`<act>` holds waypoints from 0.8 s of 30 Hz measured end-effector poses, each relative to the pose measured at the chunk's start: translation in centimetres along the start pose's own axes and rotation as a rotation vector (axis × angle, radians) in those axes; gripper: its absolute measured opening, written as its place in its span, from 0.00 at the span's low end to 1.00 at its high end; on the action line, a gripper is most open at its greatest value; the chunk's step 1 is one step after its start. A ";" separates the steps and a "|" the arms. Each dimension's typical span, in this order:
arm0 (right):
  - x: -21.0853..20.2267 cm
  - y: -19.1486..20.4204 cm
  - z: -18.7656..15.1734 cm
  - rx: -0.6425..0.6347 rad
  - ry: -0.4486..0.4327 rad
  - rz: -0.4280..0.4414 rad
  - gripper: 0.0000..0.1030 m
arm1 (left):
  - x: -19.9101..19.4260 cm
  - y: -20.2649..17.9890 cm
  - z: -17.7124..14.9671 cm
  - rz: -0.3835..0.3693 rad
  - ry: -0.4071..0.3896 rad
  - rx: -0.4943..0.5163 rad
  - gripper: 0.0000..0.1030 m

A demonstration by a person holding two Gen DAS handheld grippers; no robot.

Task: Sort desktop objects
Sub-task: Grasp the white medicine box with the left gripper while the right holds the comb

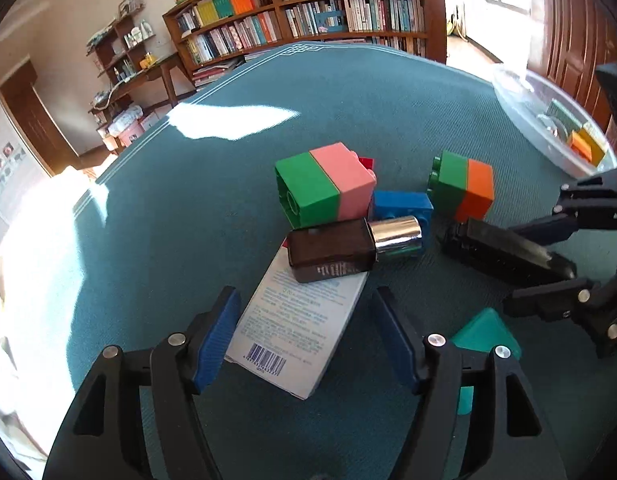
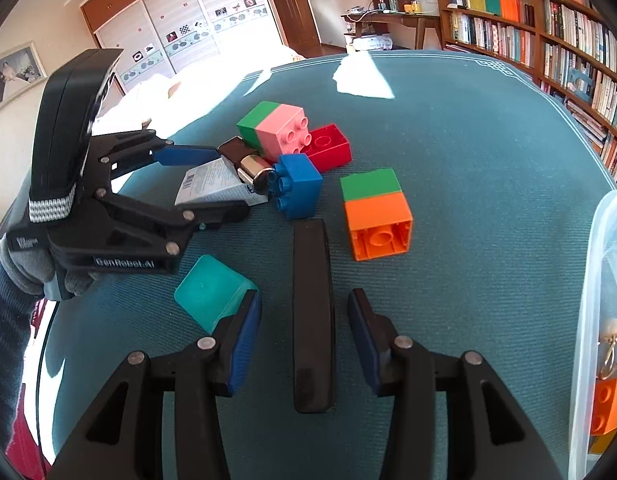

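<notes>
- Two grippers, both jaws wide, holding nothing.
- Right gripper [image 2: 304,334] straddles black bar [image 2: 313,312]: rigid, probably slick; pinch long sides mid-length.
- Left gripper [image 1: 304,336] over white box [image 1: 292,328]: light, crushable.

I am working in a home study or living room. Curved wooden bookshelves [image 1: 308,4] packed with books line the wall beyond my teal cloth-covered table [image 1: 228,184]. A framed wedding portrait [image 2: 14,72], white sliding wardrobe doors [image 2: 168,36] and a small wooden desk [image 2: 392,20] stand around it.
</notes>
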State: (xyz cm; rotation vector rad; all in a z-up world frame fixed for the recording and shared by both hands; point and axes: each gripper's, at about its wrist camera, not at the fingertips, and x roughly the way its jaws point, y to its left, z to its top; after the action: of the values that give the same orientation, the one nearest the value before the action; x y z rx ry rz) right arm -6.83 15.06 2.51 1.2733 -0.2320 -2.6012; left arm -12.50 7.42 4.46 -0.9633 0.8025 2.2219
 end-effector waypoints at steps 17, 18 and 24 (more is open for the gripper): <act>-1.4 -0.5 -0.8 -0.002 -0.015 -0.043 0.18 | -5.0 -2.0 -3.7 0.066 -0.016 -0.459 0.51; -1.9 0.0 -0.8 -0.003 -0.022 -0.044 0.18 | -5.5 -2.1 -4.0 0.060 -0.023 -0.483 0.51; -4.5 -0.3 -1.5 0.017 -0.073 -0.069 0.18 | -8.4 -2.5 -3.6 0.037 -0.092 -0.566 0.13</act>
State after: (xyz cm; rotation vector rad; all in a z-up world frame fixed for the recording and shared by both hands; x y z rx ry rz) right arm -2.99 16.55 4.89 1.2138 -0.2269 -2.7129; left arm -4.40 4.21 8.25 -1.0882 0.1405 2.5615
